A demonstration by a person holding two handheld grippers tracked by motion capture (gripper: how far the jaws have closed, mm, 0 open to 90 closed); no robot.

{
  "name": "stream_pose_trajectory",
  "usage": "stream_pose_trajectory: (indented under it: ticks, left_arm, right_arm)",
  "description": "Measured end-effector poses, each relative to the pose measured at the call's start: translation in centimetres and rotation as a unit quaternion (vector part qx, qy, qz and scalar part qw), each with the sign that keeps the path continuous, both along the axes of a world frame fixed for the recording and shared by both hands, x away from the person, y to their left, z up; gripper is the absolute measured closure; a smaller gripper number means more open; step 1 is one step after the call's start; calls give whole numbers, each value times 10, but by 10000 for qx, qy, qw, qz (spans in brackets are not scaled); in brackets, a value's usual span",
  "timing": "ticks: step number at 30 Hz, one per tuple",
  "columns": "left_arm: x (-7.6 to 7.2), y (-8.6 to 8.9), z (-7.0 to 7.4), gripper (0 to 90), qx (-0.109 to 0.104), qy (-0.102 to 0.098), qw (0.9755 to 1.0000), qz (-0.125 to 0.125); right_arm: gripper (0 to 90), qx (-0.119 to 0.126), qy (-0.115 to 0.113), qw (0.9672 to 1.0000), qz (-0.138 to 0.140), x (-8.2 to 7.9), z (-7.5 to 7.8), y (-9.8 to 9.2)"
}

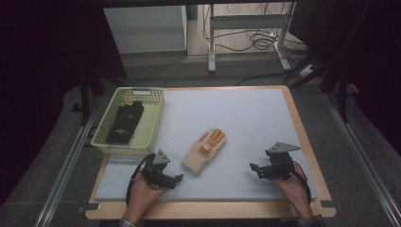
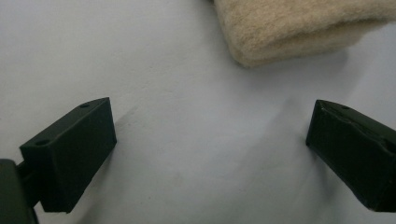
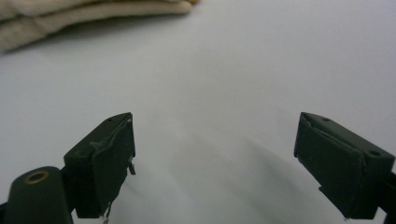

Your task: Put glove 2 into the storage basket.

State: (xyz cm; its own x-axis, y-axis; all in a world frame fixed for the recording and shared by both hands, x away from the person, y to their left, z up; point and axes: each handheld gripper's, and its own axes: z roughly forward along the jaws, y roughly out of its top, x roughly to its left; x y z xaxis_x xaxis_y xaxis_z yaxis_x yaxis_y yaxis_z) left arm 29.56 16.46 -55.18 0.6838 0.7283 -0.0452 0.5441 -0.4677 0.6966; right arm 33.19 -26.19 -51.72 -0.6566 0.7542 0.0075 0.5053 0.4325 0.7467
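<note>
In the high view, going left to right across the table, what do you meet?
Yellow basket holding a black glove → left gripper → cream glove with orange fingertips → right gripper. Both grippers are open and empty.

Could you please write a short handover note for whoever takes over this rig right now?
Left gripper: open, holding nothing, low over the mat just short of the cream glove's cuff.
Right gripper: open, holding nothing, on the mat's right side, well clear of the glove.
Cream glove: flat on the blue mat, orange fingertips pointing away.
Done: black glove lies in the yellow basket.
Left, probably: cream glove into the basket.
</note>
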Motion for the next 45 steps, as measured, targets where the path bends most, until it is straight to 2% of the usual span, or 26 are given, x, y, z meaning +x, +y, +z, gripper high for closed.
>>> stream_pose_trajectory:
  ticks: [7,10,12,14,24,29,32,34,40,45]
  left_arm:
    - [0,0,0,17,-1,1,10000,-2]
    - [0,0,0,17,-1,4,10000,-6]
    - [0,0,0,17,-2,5,10000,-5]
    - [0,0,0,16,-2,7,10000,-8]
    - [1,0,0,1,-16,41,10000,-49]
    - [0,1,1,14,22,12,10000,-78]
    - [1,1,4,41,67,78,9999,-70]
    - [2,0,8,31,54,92,9999,-67]
    - [9,-10,29,0,-302,166,9993,-149]
    - [23,-27,45,0,-325,194,9990,-226]
  right_arm:
    - [98,-35,81,9997,-231,-2,-13,-12]
    - [97,-25,30,9997,-240,-3,-13,-12]
    - [96,-178,51,9996,-226,-3,-14,-9]
    - [95,-375,-34,9990,-241,-5,-14,-5]
    - [94,-339,-21,9991,-239,-4,-15,-6]
    - [94,-340,-25,9991,-237,-5,-15,-6]
    - [95,-342,-26,9991,-239,-5,-15,-6]
    - [95,-341,-27,9991,-236,-5,-15,-6]
    - [95,-345,-29,9991,-236,-5,-15,-6]
    - [95,-342,-31,9991,-235,-5,-15,-6]
